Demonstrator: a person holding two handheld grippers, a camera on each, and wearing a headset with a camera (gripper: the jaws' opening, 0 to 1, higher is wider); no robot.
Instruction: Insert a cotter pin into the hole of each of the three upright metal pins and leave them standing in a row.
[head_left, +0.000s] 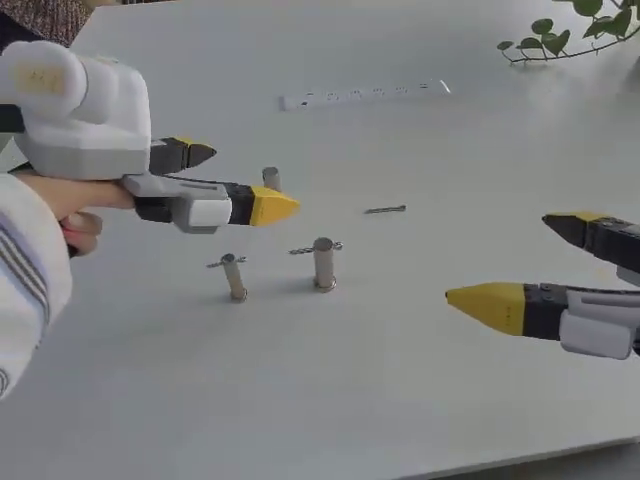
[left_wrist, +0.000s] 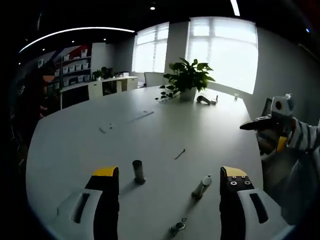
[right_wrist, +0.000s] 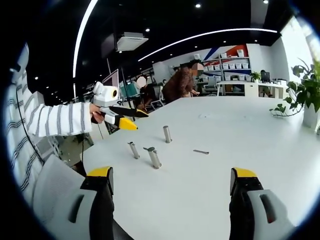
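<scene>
My left gripper (head_left: 255, 180) has a white plastic body and black jaws that end in yellow wedge tips. Its jaws are spread wide and grip nothing. It hangs above the table (head_left: 330, 400), a smooth, matt, pale grey-white surface. In the head view its nearer yellow tip crosses in front of the back pin (head_left: 271, 177), so just the top of that pin shows there. My right gripper (head_left: 496, 257) is built the same. Its jaws also gape wide with nothing between them, and it sits well apart from the pins, off to their right.

The three pins are short cylinders of dull silver metal standing on the table. In my left gripper view the back pin is a bare, smooth, upright cylinder, framed between my two jaw tips but farther off. The middle pin (head_left: 324, 263) looks the stoutest. It stands upright with a thin wire cotter pin (head_left: 316, 247) through its top, sticking out on both sides. The front pin (head_left: 234, 278) is slimmer and leans a little. A fine crossbar near its top looks like a second cotter pin (head_left: 226, 263), though the picture is too soft for me to be sure it passes through the hole.

A loose cotter pin (head_left: 385, 210), a thin grey wire, lies flat on the table to the right of the pins and apart from them. On the far side lie a long white power strip (head_left: 365, 95) and a leafy green plant (head_left: 575, 35) at the corner.
</scene>
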